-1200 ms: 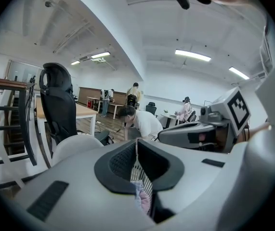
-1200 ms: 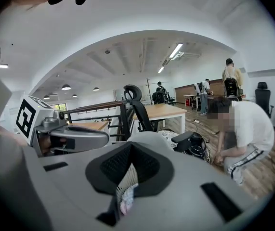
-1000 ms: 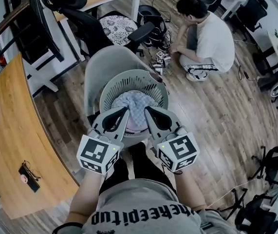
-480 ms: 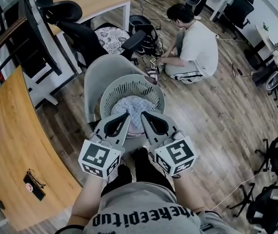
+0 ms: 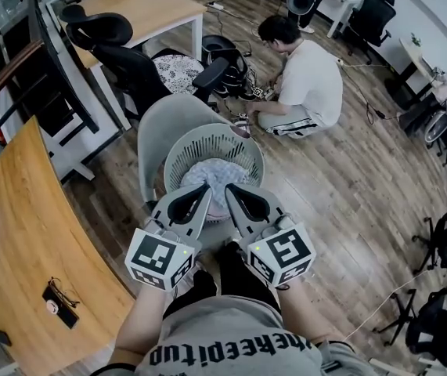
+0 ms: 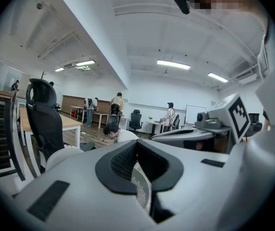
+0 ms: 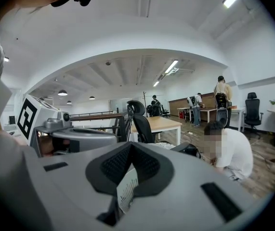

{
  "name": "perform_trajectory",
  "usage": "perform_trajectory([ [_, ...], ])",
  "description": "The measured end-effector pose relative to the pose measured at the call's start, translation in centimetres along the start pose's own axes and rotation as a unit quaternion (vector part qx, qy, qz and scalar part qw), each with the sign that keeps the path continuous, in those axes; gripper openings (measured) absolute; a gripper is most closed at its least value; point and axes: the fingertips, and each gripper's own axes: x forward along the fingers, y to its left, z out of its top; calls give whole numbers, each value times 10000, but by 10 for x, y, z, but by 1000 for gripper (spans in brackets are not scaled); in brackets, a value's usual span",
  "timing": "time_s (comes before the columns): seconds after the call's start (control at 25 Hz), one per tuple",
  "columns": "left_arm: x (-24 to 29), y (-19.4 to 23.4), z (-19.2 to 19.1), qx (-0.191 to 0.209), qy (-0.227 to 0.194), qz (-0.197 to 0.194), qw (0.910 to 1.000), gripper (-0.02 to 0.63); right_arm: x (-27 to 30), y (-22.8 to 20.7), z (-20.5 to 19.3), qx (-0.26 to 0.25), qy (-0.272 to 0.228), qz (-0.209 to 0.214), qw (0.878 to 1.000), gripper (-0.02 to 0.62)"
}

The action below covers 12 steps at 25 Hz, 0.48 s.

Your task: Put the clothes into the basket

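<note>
A grey slatted basket (image 5: 178, 146) stands on the seat of a grey chair (image 5: 156, 120) just in front of me. Pale blue and white clothes (image 5: 211, 175) lie heaped inside it. My left gripper (image 5: 204, 185) and my right gripper (image 5: 227, 186) hover side by side over the basket's near rim, both shut with nothing in them. In the left gripper view the left gripper (image 6: 137, 144) has its jaws together, and a strip of basket slats (image 6: 141, 192) shows below them. The right gripper (image 7: 130, 147) looks the same in its own view, above the basket slats (image 7: 126, 191).
A person (image 5: 305, 84) crouches on the wooden floor beyond the basket, among cables. A black office chair (image 5: 129, 49) and a wooden desk (image 5: 141, 6) stand behind the grey chair. A curved wooden table (image 5: 19, 225) runs along my left, with a small black item (image 5: 55, 300) on it.
Both grippers have risen a little and drawn back toward me, still shut. The head view has tipped up, so the basket and the crouching person sit higher in the room.
</note>
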Motion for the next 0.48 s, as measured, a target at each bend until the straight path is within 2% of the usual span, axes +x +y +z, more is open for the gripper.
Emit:
perform_trajectory([
  [0.48, -17, -8, 15, 173, -245, -37, 9995, 15, -13, 16, 13, -72, -298, -72, 9995, 11],
])
